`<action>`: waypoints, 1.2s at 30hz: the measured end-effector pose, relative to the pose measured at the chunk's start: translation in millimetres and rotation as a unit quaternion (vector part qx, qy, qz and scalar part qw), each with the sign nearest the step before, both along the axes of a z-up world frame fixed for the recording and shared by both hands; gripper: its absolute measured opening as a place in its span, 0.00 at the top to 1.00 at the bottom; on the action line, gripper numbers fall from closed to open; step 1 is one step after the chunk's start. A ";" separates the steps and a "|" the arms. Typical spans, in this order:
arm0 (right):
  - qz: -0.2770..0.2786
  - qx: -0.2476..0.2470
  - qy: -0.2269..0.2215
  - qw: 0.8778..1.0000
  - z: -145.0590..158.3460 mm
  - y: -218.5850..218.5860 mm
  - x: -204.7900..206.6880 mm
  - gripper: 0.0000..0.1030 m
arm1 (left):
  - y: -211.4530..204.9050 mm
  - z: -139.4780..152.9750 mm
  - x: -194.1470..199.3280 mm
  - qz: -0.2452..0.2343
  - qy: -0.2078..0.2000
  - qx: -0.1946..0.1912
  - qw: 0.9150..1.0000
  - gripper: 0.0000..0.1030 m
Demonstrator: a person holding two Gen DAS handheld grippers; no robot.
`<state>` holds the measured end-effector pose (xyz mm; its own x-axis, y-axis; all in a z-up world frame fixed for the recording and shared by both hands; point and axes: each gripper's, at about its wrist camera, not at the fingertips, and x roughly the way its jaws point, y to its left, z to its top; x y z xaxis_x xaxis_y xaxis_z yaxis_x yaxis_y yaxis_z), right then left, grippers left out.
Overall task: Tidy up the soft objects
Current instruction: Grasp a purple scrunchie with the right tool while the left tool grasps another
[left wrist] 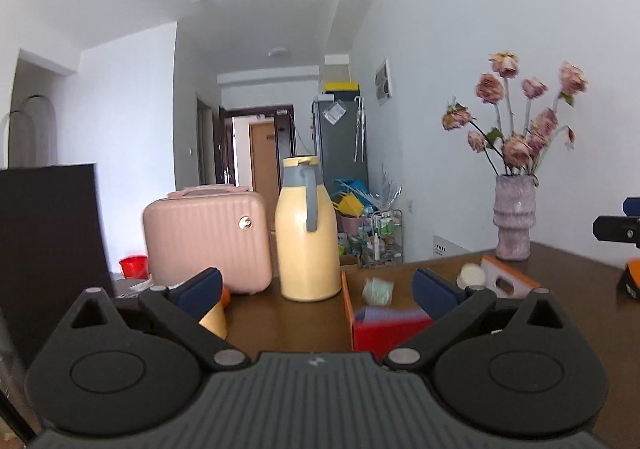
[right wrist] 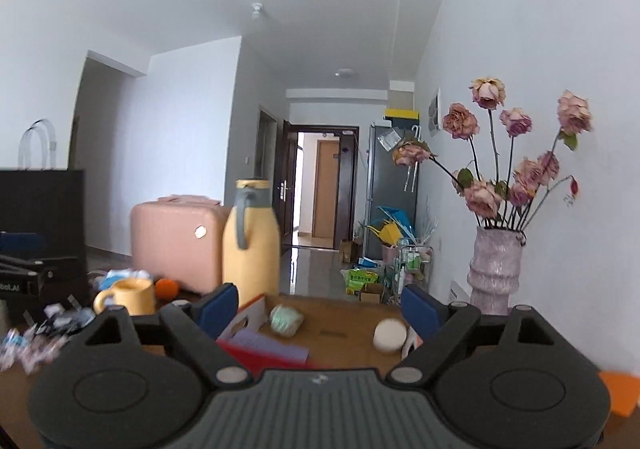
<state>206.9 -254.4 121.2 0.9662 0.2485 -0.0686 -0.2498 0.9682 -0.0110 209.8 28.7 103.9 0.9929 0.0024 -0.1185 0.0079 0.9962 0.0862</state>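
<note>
An open cardboard box [right wrist: 340,333] with orange edges lies on the brown table. Inside it are a pale green soft roll [right wrist: 285,320], a cream round puff [right wrist: 389,335], and purple [right wrist: 268,343] and red [right wrist: 256,359] folded cloths. In the left wrist view the same box [left wrist: 347,305] shows the green roll [left wrist: 378,291], the cream puff [left wrist: 472,276] and the red cloth [left wrist: 384,335]. My left gripper [left wrist: 316,289] is open and empty, just in front of the box. My right gripper [right wrist: 320,307] is open and empty over the box's near side.
A yellow thermos jug [left wrist: 307,229] and a pink case [left wrist: 206,239] stand behind the box. A yellow mug [right wrist: 128,295], an orange [right wrist: 166,288] and small wrappers [right wrist: 36,341] lie to the left. A vase of dried roses [right wrist: 494,273] stands right by the wall. A black bag [left wrist: 48,233] stands at far left.
</note>
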 end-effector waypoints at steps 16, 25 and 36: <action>0.019 -0.027 0.076 0.997 -106.5 16.3 -91.8 0.16 | 3.9 -100.3 -60.9 -0.051 0.121 -0.064 0.989 0.00; 0.017 0.004 0.122 0.992 -121.8 18.9 -48.6 0.27 | -16.0 -117.3 -25.9 -0.074 0.164 -0.071 0.981 0.00; -0.072 0.050 0.171 0.981 -132.7 -23.5 33.1 0.42 | -72.4 -113.1 42.9 -0.119 0.167 -0.052 0.977 0.12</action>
<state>240.0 -277.9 -11.6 0.9164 0.1330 -0.3776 -0.0824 0.9857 0.1471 252.7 -43.7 -9.2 0.8702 -0.2525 -0.4230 0.2501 0.9662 -0.0623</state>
